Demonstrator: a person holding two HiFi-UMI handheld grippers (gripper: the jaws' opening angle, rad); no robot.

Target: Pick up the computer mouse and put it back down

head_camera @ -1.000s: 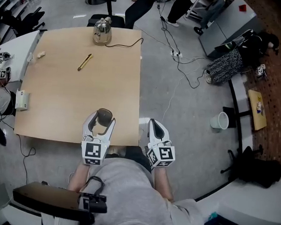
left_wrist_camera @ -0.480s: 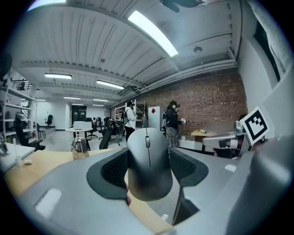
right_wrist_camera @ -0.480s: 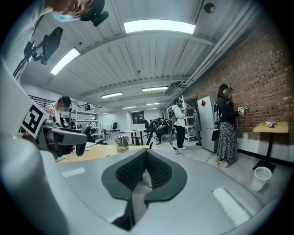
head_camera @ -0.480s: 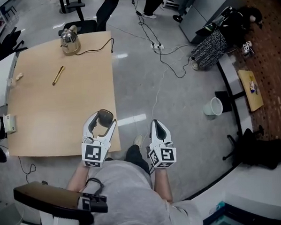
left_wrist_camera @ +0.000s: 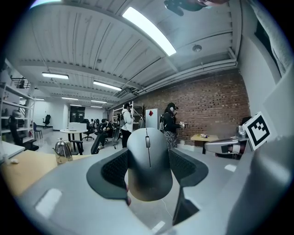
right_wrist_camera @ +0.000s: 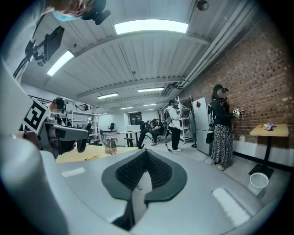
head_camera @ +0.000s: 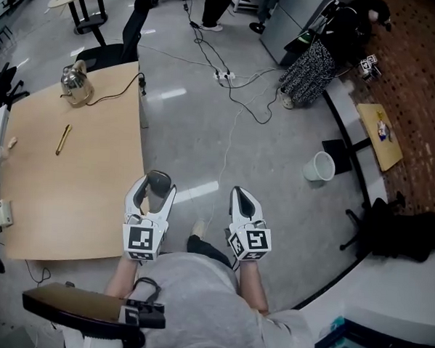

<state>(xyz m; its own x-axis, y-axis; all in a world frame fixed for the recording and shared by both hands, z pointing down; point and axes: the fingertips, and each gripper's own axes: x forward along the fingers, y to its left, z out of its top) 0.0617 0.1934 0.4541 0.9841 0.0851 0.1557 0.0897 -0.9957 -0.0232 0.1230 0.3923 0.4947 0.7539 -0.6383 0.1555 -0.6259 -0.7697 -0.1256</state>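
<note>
Jaws on the left gripper point(head_camera: 155, 192) were pinching the mouse point(head_camera: 160, 180) by its two sides, pads on the shell, scroll wheel facing the camera and nose pointing away. Right gripper point(head_camera: 241, 200) was empty, jaws pressed together with nothing between them, held alongside and well apart from the mouse.

Mouse was off the surface, in the air. From the head view it hung about at the right edge of the table point(head_camera: 71, 191), near the closest corner, partly over bare floor. Left gripper view looked level across the room, not down at the tabletop, so the gripper was roughly horizontal.

My read: pickup done, put-down not yet. To do it well:
- shift left so the whole mouse is over wood, not the edge
- tip the gripper down so the mouse's flat underside faces the table
- keep the pinch constant; the shell looks smooth and curved, so it could squirt out if eased early
- lower until the base sits flat, then spread the jaws and back straight out
- keep the right gripper clear

Farther up the table: a pen point(head_camera: 63, 138), then a kettle point(head_camera: 74, 86) with its cord at the far end, both well away from any landing spot. Beyond, cables point(head_camera: 236, 98) and a white bucket point(head_camera: 319, 166) on the floor.
</note>
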